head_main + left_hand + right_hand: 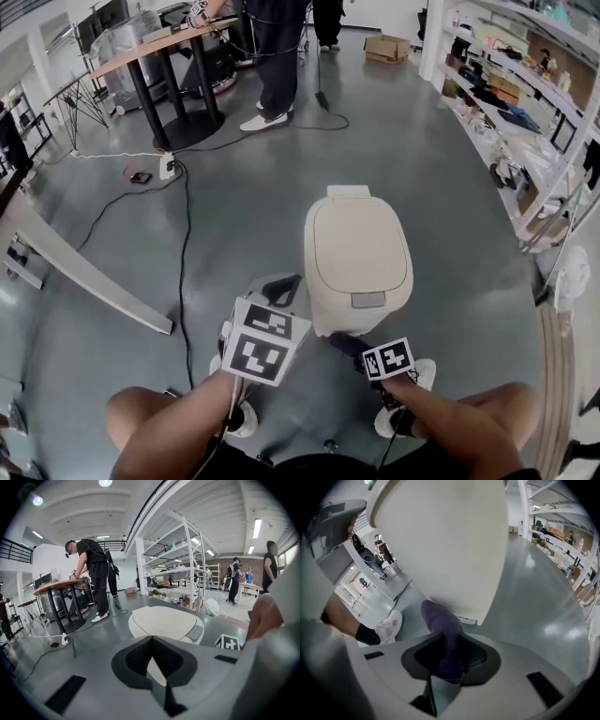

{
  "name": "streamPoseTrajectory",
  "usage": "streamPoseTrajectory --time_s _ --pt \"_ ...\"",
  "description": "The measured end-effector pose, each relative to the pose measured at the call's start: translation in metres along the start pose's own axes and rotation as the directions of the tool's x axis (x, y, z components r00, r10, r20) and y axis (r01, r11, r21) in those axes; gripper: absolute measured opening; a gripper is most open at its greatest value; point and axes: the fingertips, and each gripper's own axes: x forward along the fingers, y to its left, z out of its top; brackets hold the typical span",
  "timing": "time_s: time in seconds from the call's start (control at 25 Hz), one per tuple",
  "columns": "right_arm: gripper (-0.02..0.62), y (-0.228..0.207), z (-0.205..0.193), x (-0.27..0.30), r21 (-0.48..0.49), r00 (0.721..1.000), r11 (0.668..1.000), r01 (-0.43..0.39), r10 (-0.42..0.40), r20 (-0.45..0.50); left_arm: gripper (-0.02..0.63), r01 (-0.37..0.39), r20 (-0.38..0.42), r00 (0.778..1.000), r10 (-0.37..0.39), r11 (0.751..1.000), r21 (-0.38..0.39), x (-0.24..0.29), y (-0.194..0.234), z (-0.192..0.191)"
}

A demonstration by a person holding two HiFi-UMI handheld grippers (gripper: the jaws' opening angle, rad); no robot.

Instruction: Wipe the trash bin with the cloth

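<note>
head view: cream trash bin (357,258) stands on the grey floor (234,216) at frame centre, lid down. both grippers sit just below it in the frame.

right gripper (446,645): jaws clamped on a dark purple cloth (438,619), which pokes out past the tips in a loose roll. in the right gripper view the bin's side wall fills the upper half of the frame and the cloth's free end lies against its lower edge. cannot tell whether it touches.

left gripper (151,638): jaws closed tip to tip with nothing between them. it is held beside the bin at lower left of the head view, apart from the bin.

step (judgement): cloth brought to the bin's near wall, low down; a wiping stroke looks about to start or just under way.

next move calls for: press the cloth flat on the wall so more than its tip bears, then sweep along the wall and up to the lid. the bin looks light, so the idle left gripper may need to steady it.
</note>
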Motion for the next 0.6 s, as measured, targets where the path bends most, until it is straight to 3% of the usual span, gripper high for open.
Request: streamPoseTrajectory --time_s 0.2,0.44,0.6 --pt "0.101 0.034 0.013 0.02 -0.074 0.999 0.997 -0.028 0.026 -0.025 -0.003 -0.014 -0.009 1.0 0.014 1.0 -0.015 -0.003 0.009 -0.009" --pt "0.101 0.047 0.016 0.059 -0.247 0.996 0.968 0.041 -0.061 -0.072 -0.003 -0.04 -0.006 0.999 0.04 0.999 -0.033 -0.018 0.026 -0.018" --pt "0.101 0.054 0.013 0.074 -0.255 0.991 0.965 0.055 -0.083 -0.1 -0.002 -0.05 0.003 0.999 0.051 0.997 -0.063 -0.027 0.039 -0.022"
